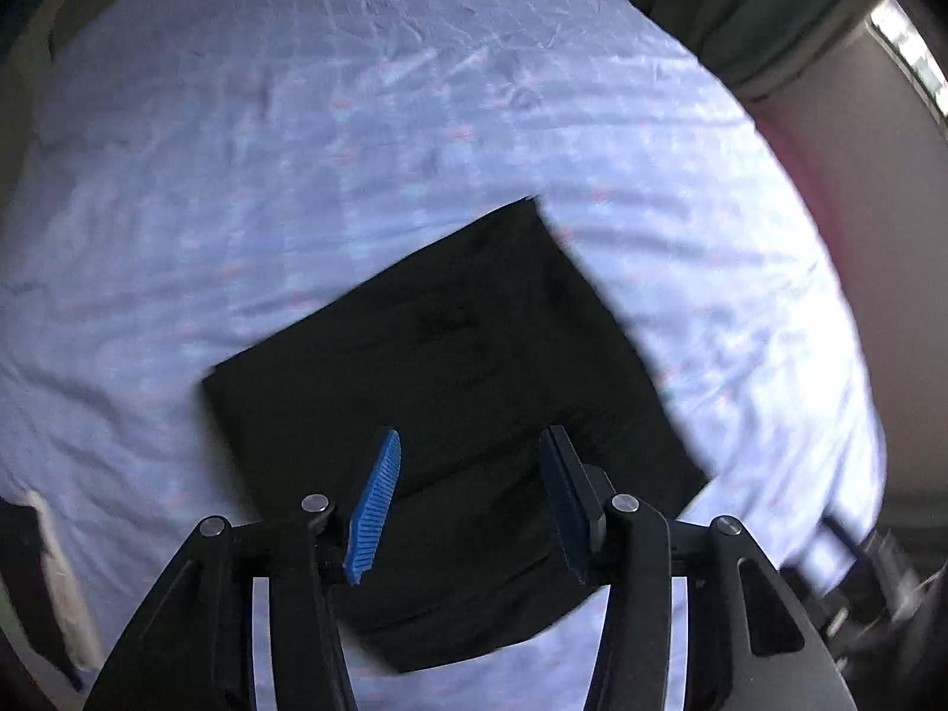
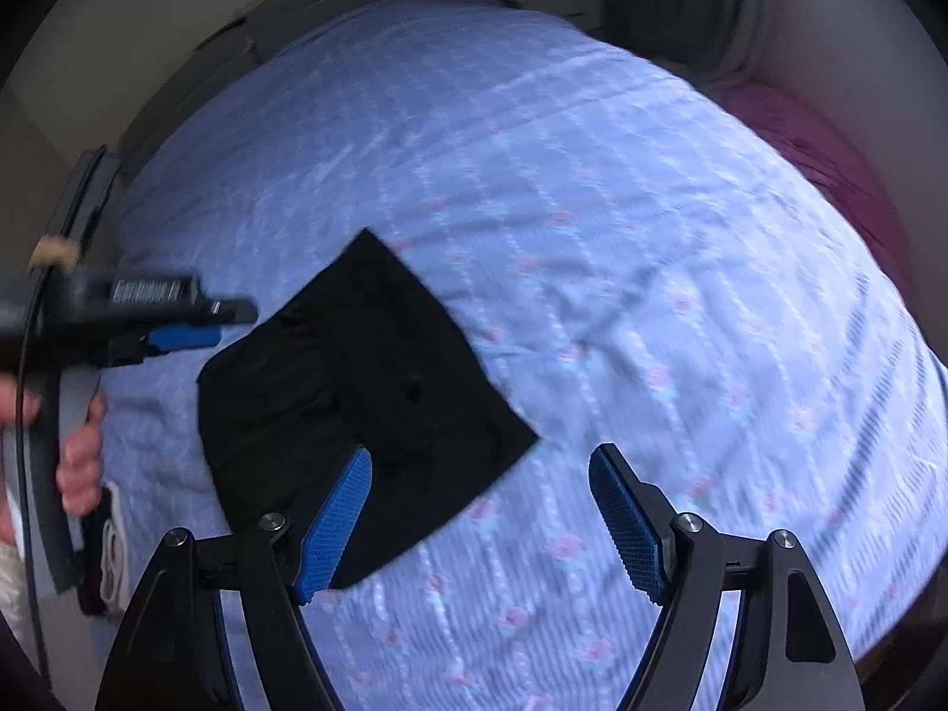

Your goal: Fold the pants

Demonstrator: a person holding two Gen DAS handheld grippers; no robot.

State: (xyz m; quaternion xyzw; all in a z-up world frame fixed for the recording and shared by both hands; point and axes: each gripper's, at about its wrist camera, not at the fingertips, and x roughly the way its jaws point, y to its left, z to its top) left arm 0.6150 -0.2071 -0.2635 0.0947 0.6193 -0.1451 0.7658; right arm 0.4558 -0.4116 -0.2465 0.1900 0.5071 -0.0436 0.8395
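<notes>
The black pants [image 1: 450, 391] lie folded into a compact rectangle on the pale blue bedsheet [image 1: 296, 148]. My left gripper [image 1: 468, 444] hovers open and empty above their near edge. In the right wrist view the same folded pants [image 2: 361, 397] lie left of centre. My right gripper [image 2: 480, 462] is open and empty, its left finger over the pants' near corner and its right finger over bare sheet. The left gripper [image 2: 231, 320] also shows at the left of that view, held by a hand, above the pants' left edge.
The bed has a blue sheet with small pink flowers [image 2: 652, 296]. A wall and a green curtain [image 1: 758, 6] stand behind it. A reddish floor or cover [image 2: 829, 160] lies to the right. A pale strip of cloth [image 1: 59, 580] lies at the bed's left edge.
</notes>
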